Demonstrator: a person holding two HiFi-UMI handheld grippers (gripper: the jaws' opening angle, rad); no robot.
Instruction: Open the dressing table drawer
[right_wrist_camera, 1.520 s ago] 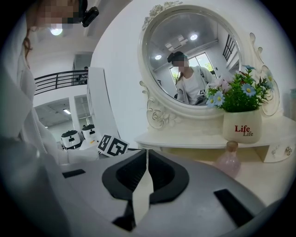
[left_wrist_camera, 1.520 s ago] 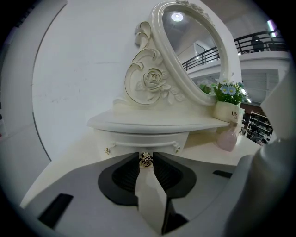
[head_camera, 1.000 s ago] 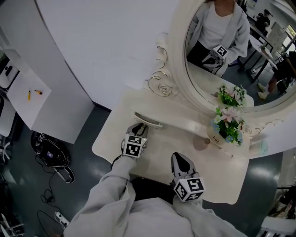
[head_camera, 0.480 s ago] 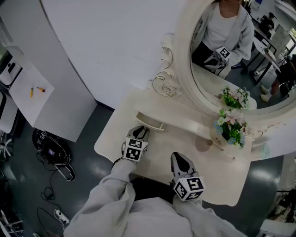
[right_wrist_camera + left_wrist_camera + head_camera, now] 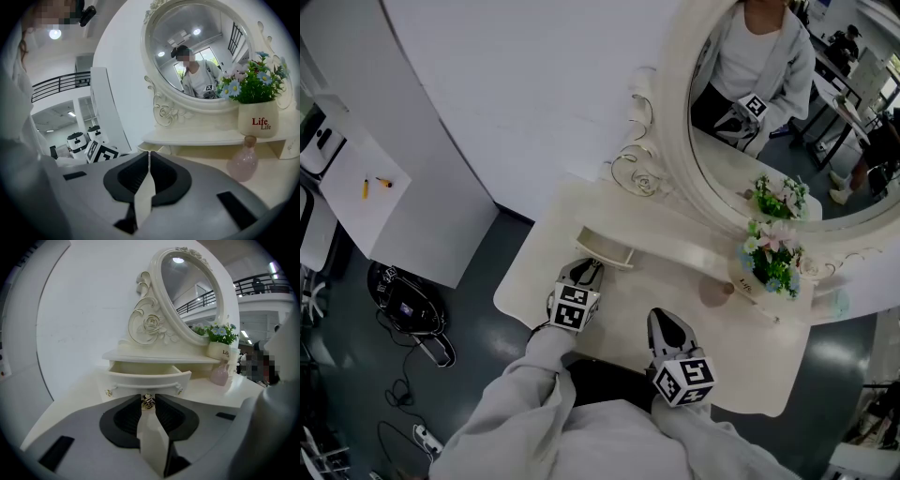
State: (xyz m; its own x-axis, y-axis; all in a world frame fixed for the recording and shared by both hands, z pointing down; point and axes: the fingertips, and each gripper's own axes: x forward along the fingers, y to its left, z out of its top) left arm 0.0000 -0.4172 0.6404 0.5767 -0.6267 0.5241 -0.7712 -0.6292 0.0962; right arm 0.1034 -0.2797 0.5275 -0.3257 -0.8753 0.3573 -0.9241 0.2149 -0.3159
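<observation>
The small drawer (image 5: 146, 378) under the mirror shelf of the white dressing table (image 5: 581, 211) stands pulled out, its hollow inside showing from above. My left gripper (image 5: 148, 399) is shut on the drawer's little metal knob (image 5: 148, 402), which sits pinched between the dark pads. In the head view the left gripper (image 5: 587, 269) reaches the drawer (image 5: 606, 249) front from the near side. My right gripper (image 5: 662, 321) hovers over the tabletop to the right, away from the drawer. In its own view the right gripper (image 5: 148, 154) is shut with nothing in it.
An oval mirror (image 5: 769, 112) with a carved frame rises behind the shelf. A white flower pot (image 5: 255, 119) stands on the shelf and a pink bottle (image 5: 243, 164) on the tabletop to the right. A white cabinet (image 5: 366, 197) and floor cables (image 5: 408, 309) lie left.
The head view has shifted slightly. The left gripper keeps its hold on the knob, and the right gripper stays where it was.
</observation>
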